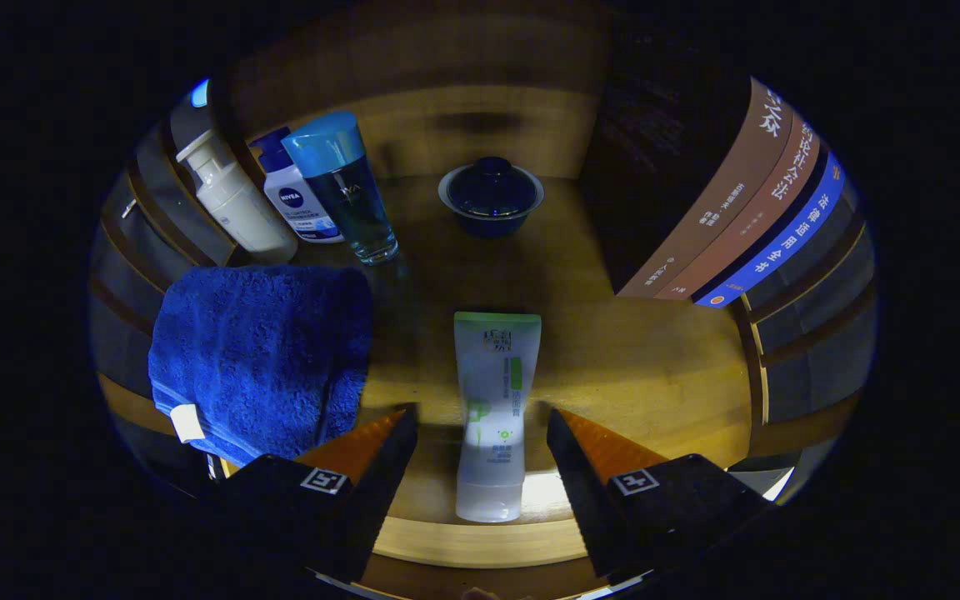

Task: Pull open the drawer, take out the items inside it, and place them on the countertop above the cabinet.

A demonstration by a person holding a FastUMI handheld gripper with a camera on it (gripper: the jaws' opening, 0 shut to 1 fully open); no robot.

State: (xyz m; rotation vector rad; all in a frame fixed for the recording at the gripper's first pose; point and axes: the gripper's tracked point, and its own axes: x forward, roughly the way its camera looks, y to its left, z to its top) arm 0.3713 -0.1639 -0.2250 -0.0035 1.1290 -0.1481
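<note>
The fingers (480,433) are spread wide, and a white tube (494,417) with a green end lies lengthwise in the gap between them; neither finger touches it, with bare wood showing on both sides. The tube rests flat on the bench (638,358), its green end pointing away from the fingers and its pale cap end close to the bench's front edge.

Just left of the left finger, a blue towel (259,354) is draped over the bench, a small white tag hanging at its near corner. Beyond the towel three bottles stand close together: a white pump bottle (234,204), a white bottle (297,200) with a blue top, and a clear bottle (345,192) with a blue cap. Straight ahead, well beyond the tube, a dark lidded bowl (491,197) sits near the back wall. To the right of it stands a row of books (738,208), spines facing out. The light is dim, so the bowl may be dark blue or black.
</note>
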